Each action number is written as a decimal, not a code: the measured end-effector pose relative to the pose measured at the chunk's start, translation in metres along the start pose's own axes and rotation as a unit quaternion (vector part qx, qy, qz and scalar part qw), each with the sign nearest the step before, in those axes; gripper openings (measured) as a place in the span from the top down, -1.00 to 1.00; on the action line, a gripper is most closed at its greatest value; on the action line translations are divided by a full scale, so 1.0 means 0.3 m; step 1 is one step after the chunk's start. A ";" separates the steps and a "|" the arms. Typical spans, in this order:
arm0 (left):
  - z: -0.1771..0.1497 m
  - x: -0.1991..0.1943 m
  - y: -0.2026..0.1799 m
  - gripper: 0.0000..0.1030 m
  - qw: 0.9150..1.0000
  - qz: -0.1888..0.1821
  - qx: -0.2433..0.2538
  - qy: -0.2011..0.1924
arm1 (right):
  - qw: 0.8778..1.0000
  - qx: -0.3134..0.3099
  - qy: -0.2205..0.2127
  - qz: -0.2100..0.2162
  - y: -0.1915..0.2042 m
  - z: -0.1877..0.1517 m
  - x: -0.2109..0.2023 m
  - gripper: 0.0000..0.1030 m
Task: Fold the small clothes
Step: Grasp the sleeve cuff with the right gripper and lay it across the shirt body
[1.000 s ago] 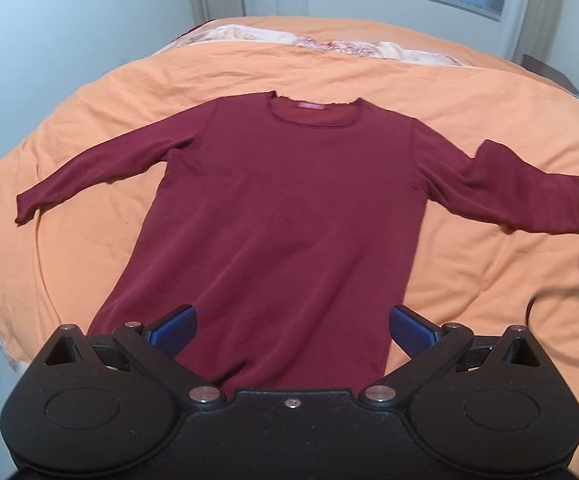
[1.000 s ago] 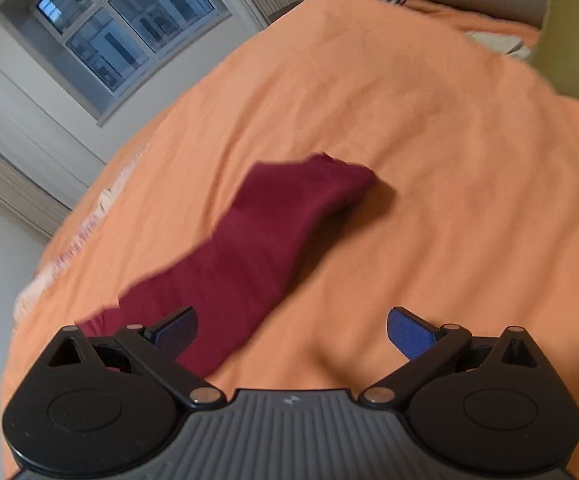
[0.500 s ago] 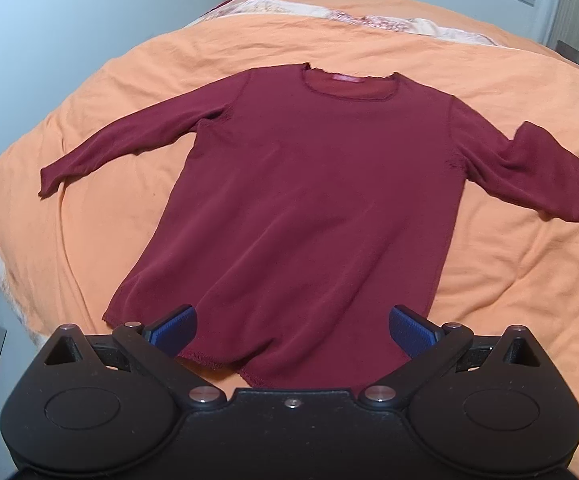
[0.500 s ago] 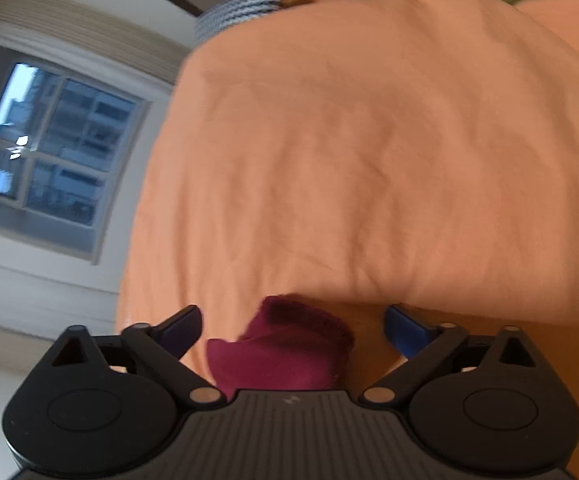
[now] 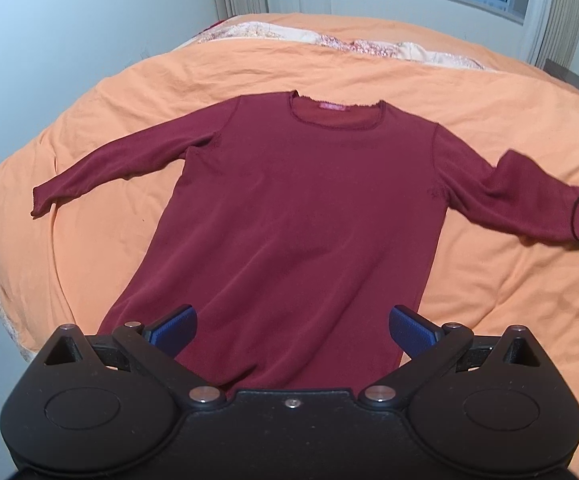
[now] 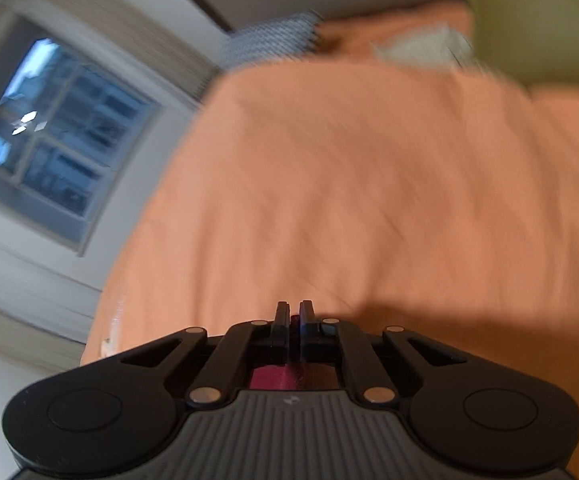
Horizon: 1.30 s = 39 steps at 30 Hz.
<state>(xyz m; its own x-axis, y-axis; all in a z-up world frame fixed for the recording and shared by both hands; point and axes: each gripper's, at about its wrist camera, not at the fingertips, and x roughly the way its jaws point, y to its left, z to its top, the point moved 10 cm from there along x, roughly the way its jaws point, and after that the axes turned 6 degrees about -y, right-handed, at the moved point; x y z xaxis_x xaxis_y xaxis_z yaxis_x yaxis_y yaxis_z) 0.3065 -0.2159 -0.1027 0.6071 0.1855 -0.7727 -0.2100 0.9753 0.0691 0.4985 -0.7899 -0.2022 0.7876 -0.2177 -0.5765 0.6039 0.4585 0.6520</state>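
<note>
The right tool [image 6: 294, 312] is pinched shut, apparently on the cuff [image 6: 273, 378] of the maroon shirt [image 5: 301, 216], though blur hides the grip. The left tool [image 5: 291, 326] gapes wide above the hem. The shirt lies flat on the bed [image 5: 369, 80], collar away, its right sleeve [image 5: 529, 200] stretching rightward, so the fold runs inward across the body.

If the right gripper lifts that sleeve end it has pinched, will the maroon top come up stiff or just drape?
It will likely drape: the maroon top lies thin and flat, wrinkling on the orange duvet. The sleeve already kinks near the right gripper, so it should bend there. It looks light; the body may drag rather than lift.
</note>
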 end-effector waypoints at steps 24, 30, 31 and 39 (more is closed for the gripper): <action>0.077 0.010 0.271 -0.98 0.998 -0.039 -0.033 -0.038 | 0.969 -0.222 -0.060 0.086 0.556 -0.274 -0.345 0.90; 0.107 0.091 0.535 -0.98 0.998 -0.039 -0.046 -0.023 | 0.957 -0.257 -0.049 0.124 0.857 -0.596 -0.413 0.90; 0.116 0.105 0.590 -0.98 0.997 -0.041 -0.054 -0.023 | 0.955 -0.263 -0.045 0.130 0.908 -0.665 -0.419 0.90; 0.114 0.247 1.046 -0.98 0.998 0.007 -0.067 0.008 | 0.942 -0.302 0.016 0.147 1.187 -1.288 -0.357 0.91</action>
<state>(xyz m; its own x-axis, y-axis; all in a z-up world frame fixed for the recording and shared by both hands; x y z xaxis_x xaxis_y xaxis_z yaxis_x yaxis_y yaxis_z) 0.3117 0.1079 -0.1167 0.5917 0.1963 -0.7819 -0.3190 0.9478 -0.0035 0.5820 -0.2704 -0.0986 0.9002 0.0177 -0.4352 0.1724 0.9030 0.3935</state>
